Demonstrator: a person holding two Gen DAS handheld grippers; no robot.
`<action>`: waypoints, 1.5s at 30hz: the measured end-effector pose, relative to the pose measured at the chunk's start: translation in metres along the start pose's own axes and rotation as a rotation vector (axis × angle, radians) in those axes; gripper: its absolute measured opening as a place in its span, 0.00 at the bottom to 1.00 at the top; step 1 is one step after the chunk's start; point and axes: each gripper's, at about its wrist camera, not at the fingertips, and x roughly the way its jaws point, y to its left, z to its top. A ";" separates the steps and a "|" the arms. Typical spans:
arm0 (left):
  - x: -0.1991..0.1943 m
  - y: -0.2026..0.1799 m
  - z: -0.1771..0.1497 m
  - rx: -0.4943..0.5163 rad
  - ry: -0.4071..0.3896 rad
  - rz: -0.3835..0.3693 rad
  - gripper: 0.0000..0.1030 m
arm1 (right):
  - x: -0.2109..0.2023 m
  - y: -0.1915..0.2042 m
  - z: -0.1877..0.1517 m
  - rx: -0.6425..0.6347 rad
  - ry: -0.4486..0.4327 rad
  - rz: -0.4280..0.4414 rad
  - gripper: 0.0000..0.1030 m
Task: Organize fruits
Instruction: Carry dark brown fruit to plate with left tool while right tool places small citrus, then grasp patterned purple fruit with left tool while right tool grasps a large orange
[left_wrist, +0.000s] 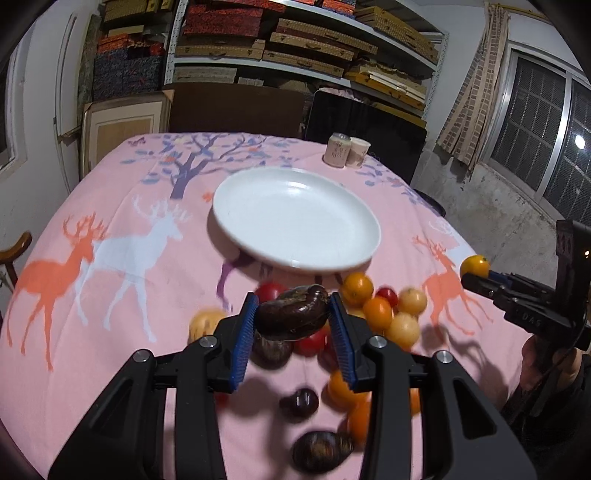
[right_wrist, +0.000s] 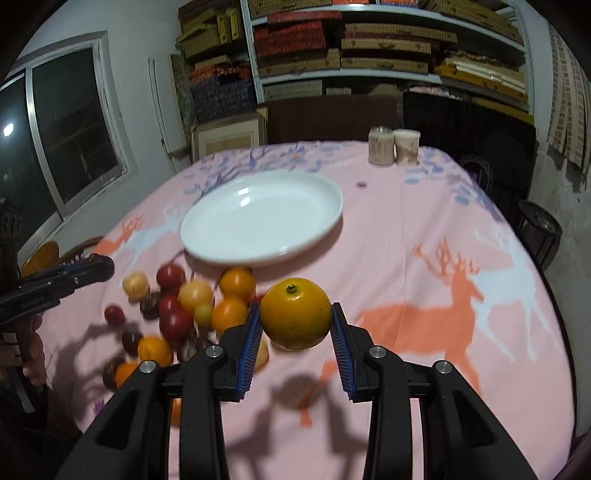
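My left gripper is shut on a dark purple-brown fruit and holds it above a pile of orange, yellow, red and dark fruits on the pink tablecloth. My right gripper is shut on an orange, raised over the cloth to the right of the pile. The same orange shows at the right of the left wrist view. An empty white plate lies just beyond the pile; it also shows in the right wrist view.
Two small pink-and-white cups stand at the table's far edge, also in the right wrist view. Shelves of flat boxes fill the back wall. A dark stool stands off the table's right side.
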 end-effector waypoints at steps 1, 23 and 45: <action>0.005 0.000 0.013 0.010 -0.009 0.006 0.37 | 0.004 0.000 0.015 -0.006 -0.019 -0.002 0.36; 0.233 0.069 0.151 -0.255 0.271 -0.006 0.56 | 0.203 0.030 0.149 -0.173 0.020 -0.128 0.70; -0.017 -0.026 -0.067 0.172 0.116 0.003 0.82 | 0.000 0.014 -0.037 0.025 0.013 -0.009 0.70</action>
